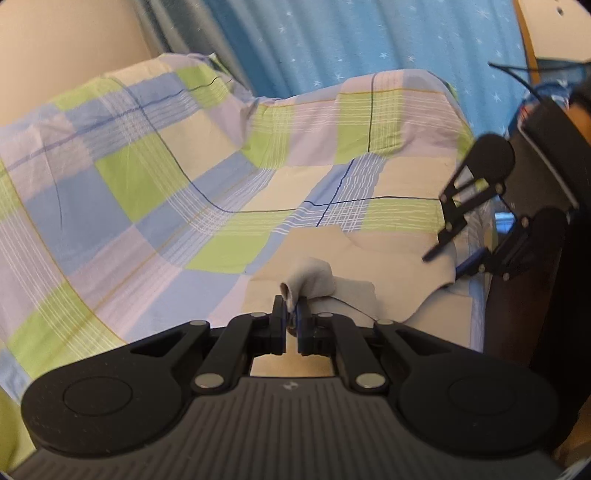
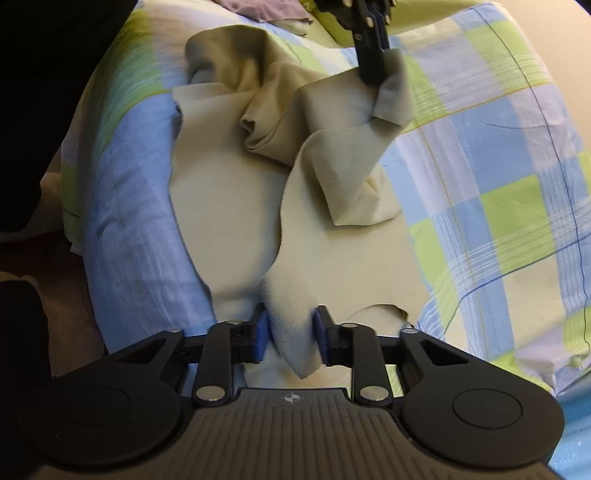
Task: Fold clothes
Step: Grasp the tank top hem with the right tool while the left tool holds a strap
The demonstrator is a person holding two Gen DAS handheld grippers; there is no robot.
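Observation:
A beige-grey garment (image 2: 229, 192) lies rumpled on the checked bed near its edge, with folds bunched in the middle. My left gripper (image 1: 291, 314) is shut on a small raised corner of it, and the garment (image 1: 388, 254) spreads out flat beyond. In the right wrist view the left gripper (image 2: 376, 72) hangs at the top, pinching that corner. My right gripper (image 2: 291, 328) stands with its blue pads (image 2: 261, 332) apart, and a lifted flap of the garment sits between them. In the left wrist view the right gripper (image 1: 448, 262) is at the garment's right edge.
The checked blue, green and lilac bedsheet (image 1: 155, 192) covers the bed and rises over a pillow at the back. A blue starred curtain (image 1: 369, 40) hangs behind. The bed edge (image 2: 122, 206) drops to a dark floor on the left. A purple cloth (image 2: 258, 7) lies at the top.

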